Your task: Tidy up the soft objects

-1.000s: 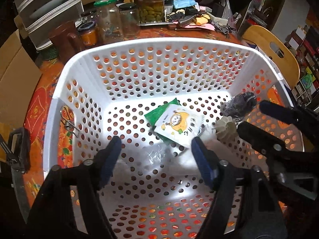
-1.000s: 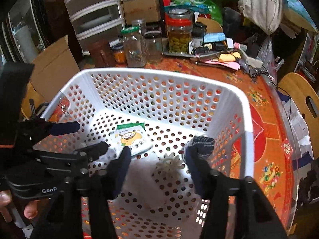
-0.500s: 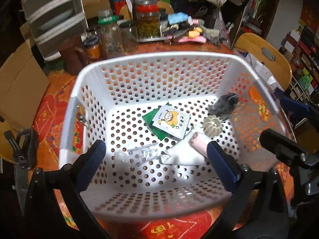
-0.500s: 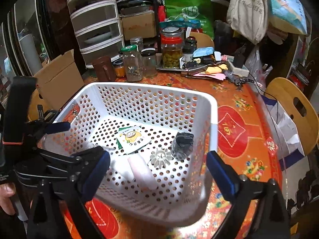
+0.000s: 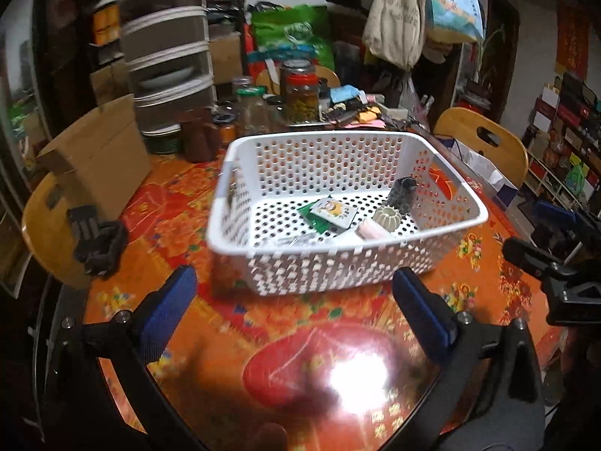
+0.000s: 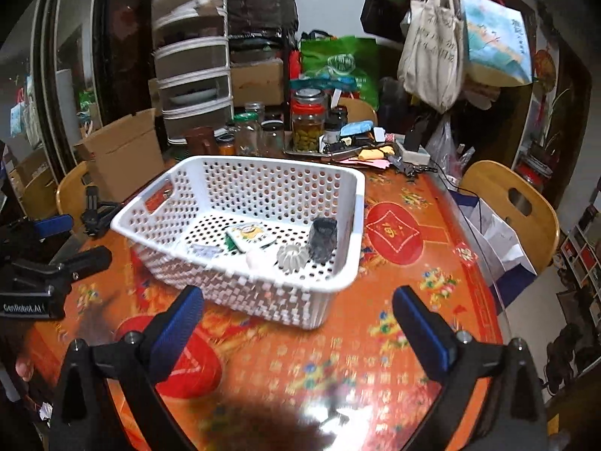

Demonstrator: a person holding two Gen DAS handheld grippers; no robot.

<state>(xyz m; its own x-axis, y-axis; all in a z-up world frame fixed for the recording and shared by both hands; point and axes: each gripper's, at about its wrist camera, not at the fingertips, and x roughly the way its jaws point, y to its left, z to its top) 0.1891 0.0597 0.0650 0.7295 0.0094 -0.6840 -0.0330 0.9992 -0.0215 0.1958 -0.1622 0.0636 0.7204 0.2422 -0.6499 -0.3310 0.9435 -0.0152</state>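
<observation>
Soft items sat in the white perforated basket (image 5: pixel 349 259) on the counter (image 5: pixel 285 342): a printed snack packet (image 5: pixel 332 212) mid-floor, a pale ribbed pumpkin-shaped piece (image 5: pixel 390 218) touching a dark fuzzy lump (image 5: pixel 402 193) near the basket's right wall, a pink roll (image 5: pixel 370 231) just beside them, and something clear and crinkly (image 5: pixel 296 240) toward the front wall, too blurred to identify. Left gripper (image 5: pixel 293 308) hung over the bare counter short of the basket, jaws spread wide, nothing between them. Right gripper (image 6: pixel 296 319) was the same: jaws wide apart, empty, well clear of the front wall. My read: the placing step looked finished, since no loose soft item showed on the counter near either gripper. If more remained, the next move called for locating it outside the basket first; neither camera showed a candidate. View differences: the left wrist camera showed the right gripper's side profile at far right and a black clamp-like tool (image 5: pixel 97 238) on a wooden chair (image 5: pixel 45 225) at left. The right wrist camera showed the dark lump (image 6: pixel 323 240) standing upright against the basket (image 6: pixel 240 285) side wall, the packet (image 6: pixel 249 236) face up, and the other gripper at left edge. Jars (image 6: pixel 308 124) and clutter crowded the counter's far end in both.
</observation>
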